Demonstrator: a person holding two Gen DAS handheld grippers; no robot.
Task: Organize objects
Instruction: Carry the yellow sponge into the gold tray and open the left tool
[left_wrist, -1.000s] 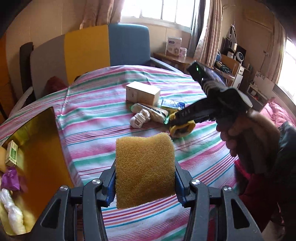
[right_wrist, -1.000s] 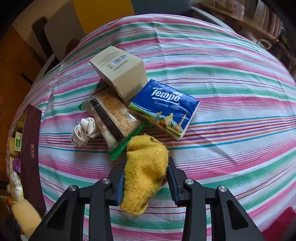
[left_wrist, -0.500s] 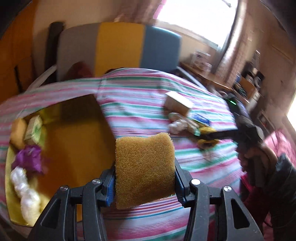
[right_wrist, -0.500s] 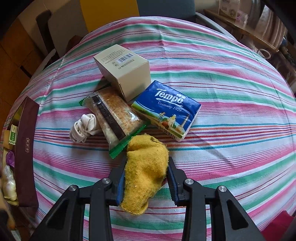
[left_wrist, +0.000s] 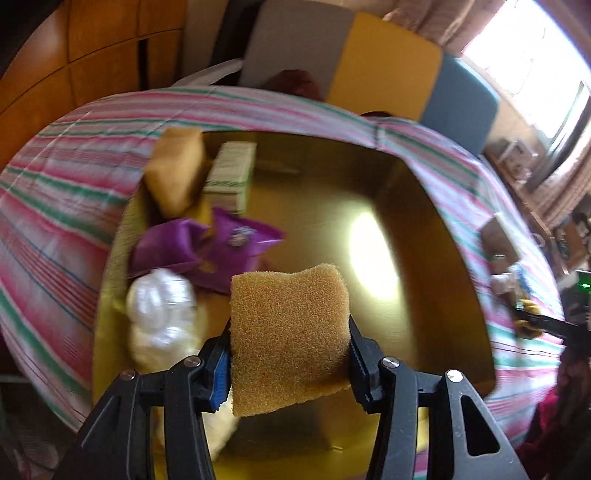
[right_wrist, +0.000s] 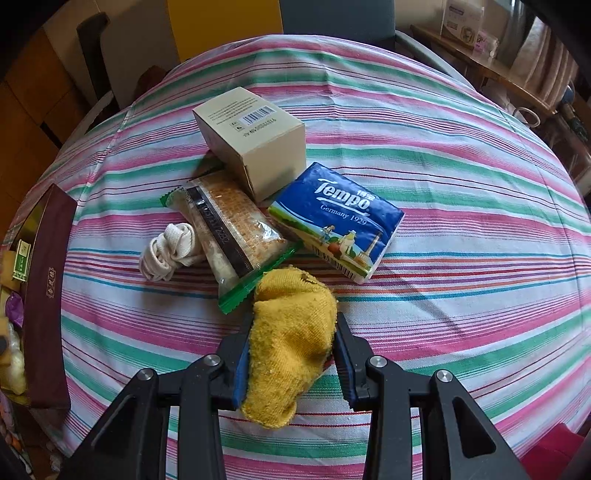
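Here, in the left wrist view, the left gripper (left_wrist: 290, 363) is clamped on a tan sponge (left_wrist: 290, 339), its blue pads pressing the sponge's two sides, and the sponge stands upright between them. Below and beyond it lies the open gold-lined box (left_wrist: 424, 266), resting on the striped tablecloth (left_wrist: 55, 192); the sponge is held above the box's near part. Along the box's left side sit a second tan sponge (left_wrist: 175, 171), a green-and-white striped packet (left_wrist: 231, 173) just beside it, a purple wrapper (left_wrist: 207, 243) nearer the camera, and a white crinkled plastic bundle (left_wrist: 160, 306) nearest of all. The picture is blurred at the edges. At far right the right gripper's black fingers and a bit of yellow cloth show small

In the right wrist view, the right gripper (right_wrist: 291, 363) is closed on a yellow sock (right_wrist: 291, 339), bunched between the pads and hanging a little below them, over the tablecloth (right_wrist: 461, 221). Just beyond the sock lies a wrapped biscuit pack (right_wrist: 231, 232) with green ends, a coiled white cord (right_wrist: 170, 251) touching its left side, a beige carton (right_wrist: 255, 136) with a barcode overlapping its far end, and a blue Tempo tissue pack (right_wrist: 338, 221) to the right, near the carton's lower corner. At the left edge the box's maroon outer wall (right_wrist: 46, 291) is seen side-on
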